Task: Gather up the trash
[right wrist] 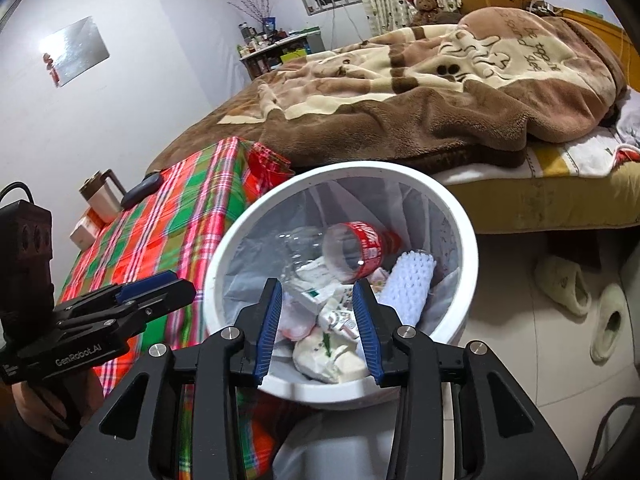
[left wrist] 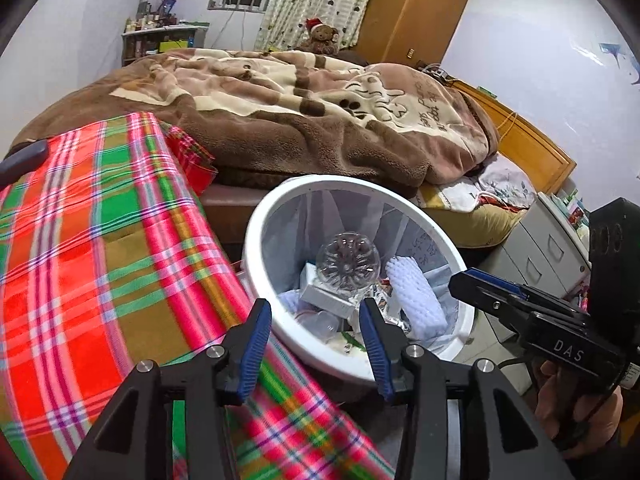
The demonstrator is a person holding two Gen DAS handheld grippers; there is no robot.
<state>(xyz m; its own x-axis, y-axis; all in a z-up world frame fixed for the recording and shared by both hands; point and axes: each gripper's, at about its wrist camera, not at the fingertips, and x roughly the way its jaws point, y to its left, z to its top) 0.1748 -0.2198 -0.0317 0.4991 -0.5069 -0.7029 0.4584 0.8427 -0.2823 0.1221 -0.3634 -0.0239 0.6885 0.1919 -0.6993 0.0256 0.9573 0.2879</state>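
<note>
A white round trash bin (left wrist: 256, 240) (right wrist: 468, 240) with a clear liner stands on the floor beside the plaid-covered table (left wrist: 100, 240) (right wrist: 168, 220). Inside lie a clear plastic bottle with a red label (right wrist: 360, 250) (left wrist: 347, 260), a white knitted foam sleeve (left wrist: 416, 296) (right wrist: 408, 280), small boxes and crumpled paper (right wrist: 328, 352). My left gripper (left wrist: 314, 344) is open and empty above the bin's near rim; it shows at the left of the right wrist view (right wrist: 160, 284). My right gripper (right wrist: 316, 324) is open and empty over the bin; it shows in the left wrist view (left wrist: 480, 284).
A bed with a brown blanket (left wrist: 300, 112) (right wrist: 420, 92) lies behind the bin. On the table are a dark case (right wrist: 142, 190), a mug (right wrist: 100, 196) and a box (right wrist: 84, 232). White slippers (right wrist: 580, 300) lie on the floor; drawers (left wrist: 552, 248) stand at the right.
</note>
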